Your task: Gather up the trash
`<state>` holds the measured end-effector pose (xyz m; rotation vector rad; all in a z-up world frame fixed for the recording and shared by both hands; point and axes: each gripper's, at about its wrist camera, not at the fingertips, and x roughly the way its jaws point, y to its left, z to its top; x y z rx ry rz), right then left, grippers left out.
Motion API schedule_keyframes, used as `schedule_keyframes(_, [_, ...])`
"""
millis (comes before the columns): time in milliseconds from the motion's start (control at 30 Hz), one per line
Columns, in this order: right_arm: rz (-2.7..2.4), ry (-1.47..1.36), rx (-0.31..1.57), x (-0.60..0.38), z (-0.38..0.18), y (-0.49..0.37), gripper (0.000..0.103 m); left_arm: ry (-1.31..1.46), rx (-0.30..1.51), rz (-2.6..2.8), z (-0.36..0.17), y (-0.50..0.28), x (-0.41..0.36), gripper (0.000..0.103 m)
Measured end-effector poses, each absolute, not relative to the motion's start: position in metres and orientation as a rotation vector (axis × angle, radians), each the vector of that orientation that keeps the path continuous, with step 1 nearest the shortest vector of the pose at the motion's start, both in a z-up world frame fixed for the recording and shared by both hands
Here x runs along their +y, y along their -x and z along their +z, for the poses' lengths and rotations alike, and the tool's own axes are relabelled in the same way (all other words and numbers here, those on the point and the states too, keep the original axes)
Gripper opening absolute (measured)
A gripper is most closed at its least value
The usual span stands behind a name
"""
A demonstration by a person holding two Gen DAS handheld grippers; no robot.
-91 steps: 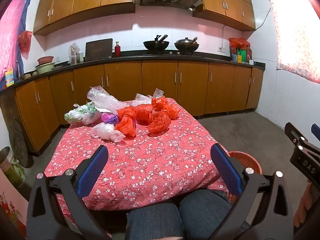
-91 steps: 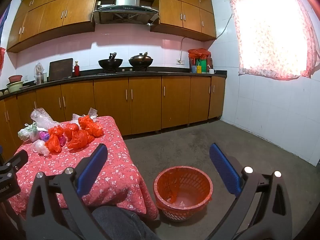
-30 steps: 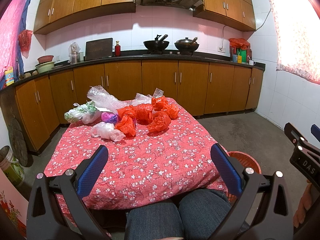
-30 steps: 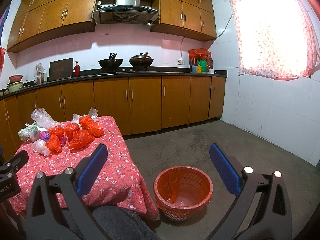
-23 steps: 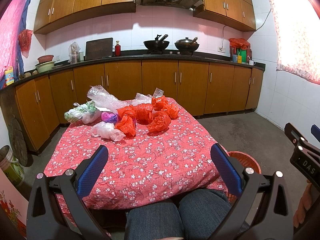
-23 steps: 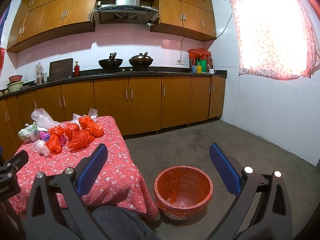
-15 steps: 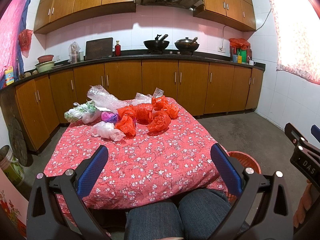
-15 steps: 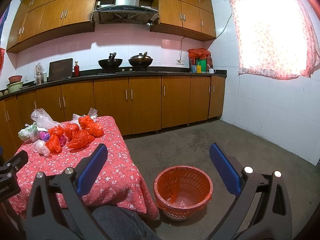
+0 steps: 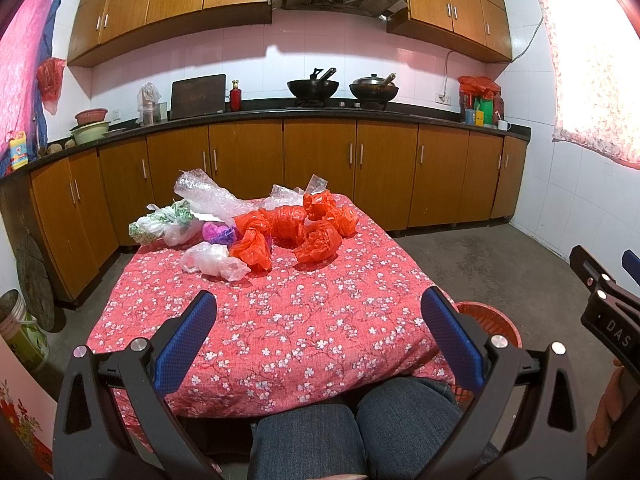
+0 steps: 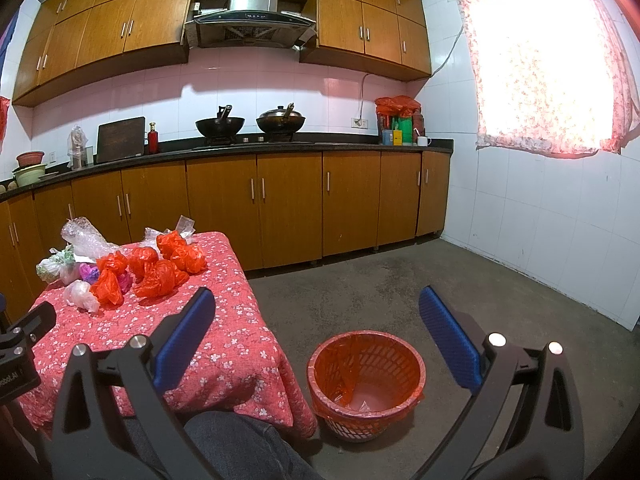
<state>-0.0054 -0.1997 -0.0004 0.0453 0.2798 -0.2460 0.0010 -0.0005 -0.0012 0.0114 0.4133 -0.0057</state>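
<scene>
A heap of crumpled plastic bags lies at the far end of the table with the red flowered cloth [image 9: 280, 320]: several orange-red bags [image 9: 288, 224], a white one [image 9: 212, 260], a purple one [image 9: 218, 232], a green-and-white one [image 9: 164, 226] and clear bubble wrap [image 9: 208, 196]. The same orange-red bags [image 10: 160, 268] show at the left of the right wrist view. An orange mesh waste basket [image 10: 366, 380] with a red liner stands on the floor right of the table. My left gripper [image 9: 320, 320] hangs open over the near table edge. My right gripper [image 10: 316, 316] is open above the basket, holding nothing.
A person's denim knees [image 9: 352, 428] sit under the near table edge. Wooden cabinets [image 9: 320, 168] and a dark counter with two woks [image 9: 312, 88] run along the back wall. Bare concrete floor [image 10: 400, 280] lies right of the table. A bucket [image 9: 20, 332] stands at the far left.
</scene>
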Motion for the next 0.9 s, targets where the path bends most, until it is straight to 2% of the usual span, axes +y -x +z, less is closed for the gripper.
schedule_keyframes(467, [-0.166, -0.059, 0.325, -0.193, -0.007, -0.039, 0.099, 0.021, 0.49, 0.044, -0.017, -0.023, 0.018, 0.101])
schedule_keyframes(667, [-0.064, -0.112, 0.381, -0.184, -0.003, -0.099, 0.099, 0.025, 0.497, 0.157, -0.021, -0.05, 0.05, 0.1])
schedule_keyframes(833, [-0.003, -0.095, 0.419, -0.162, -0.005, -0.163, 0.099, 0.051, 0.509, 0.242, -0.025, -0.081, 0.087, 0.094])
schedule_keyframes(900, [0.022, -0.074, 0.427, -0.152, -0.006, -0.188, 0.095, 0.05, 0.512, 0.275, -0.028, -0.096, 0.102, 0.092])
